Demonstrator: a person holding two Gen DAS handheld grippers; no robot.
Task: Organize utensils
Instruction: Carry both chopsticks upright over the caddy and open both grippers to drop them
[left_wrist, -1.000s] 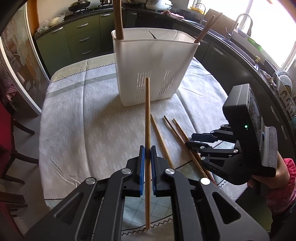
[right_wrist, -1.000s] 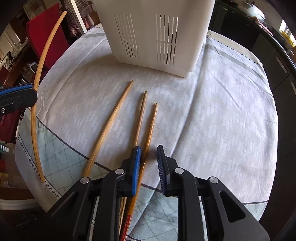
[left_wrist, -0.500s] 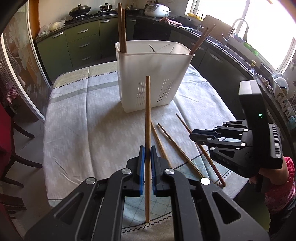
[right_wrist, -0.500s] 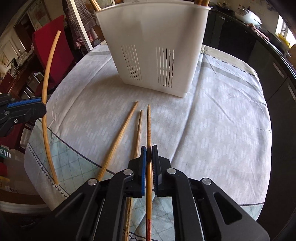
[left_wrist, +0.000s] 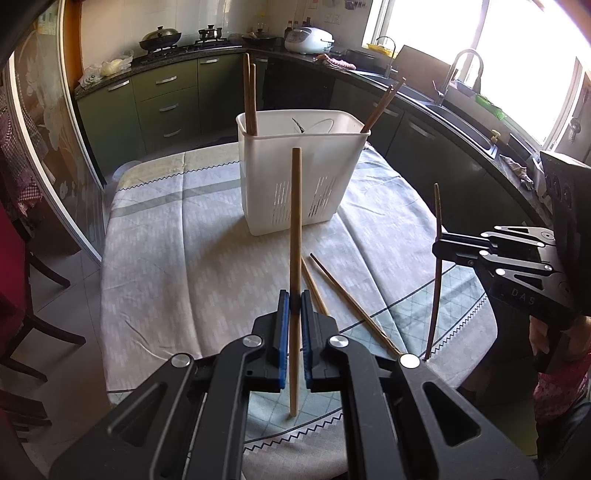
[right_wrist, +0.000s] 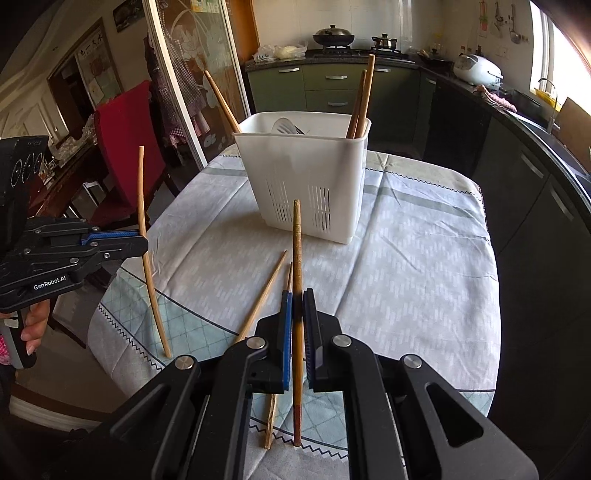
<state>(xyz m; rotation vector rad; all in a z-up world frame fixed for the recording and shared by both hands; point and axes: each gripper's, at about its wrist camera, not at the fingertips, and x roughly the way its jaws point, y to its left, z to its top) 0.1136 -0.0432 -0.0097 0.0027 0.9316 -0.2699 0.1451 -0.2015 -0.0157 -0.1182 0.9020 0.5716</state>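
Observation:
A white slotted utensil holder (left_wrist: 301, 173) stands on the table with several chopsticks leaning in it; it also shows in the right wrist view (right_wrist: 303, 173). My left gripper (left_wrist: 295, 302) is shut on a plain wooden chopstick (left_wrist: 295, 229), held upright above the table's near edge. My right gripper (right_wrist: 297, 299) is shut on a red-tipped chopstick (right_wrist: 296, 254), also raised. Two chopsticks (left_wrist: 343, 295) lie on the cloth between the grippers and the holder; they also show in the right wrist view (right_wrist: 266, 291). Each gripper shows in the other's view, the right (left_wrist: 441, 247) and the left (right_wrist: 142, 242).
The round table has a grey and pale green cloth (left_wrist: 177, 258). A red chair (right_wrist: 122, 140) stands at the left side. Dark kitchen counters (left_wrist: 443, 122) with a sink curve around the far and right sides. A person's hand (right_wrist: 35, 328) holds the left gripper.
My right gripper closed on the red-tipped chopstick and lifted it off the cloth. Both grippers have risen and drawn back from the holder, each with its chopstick.

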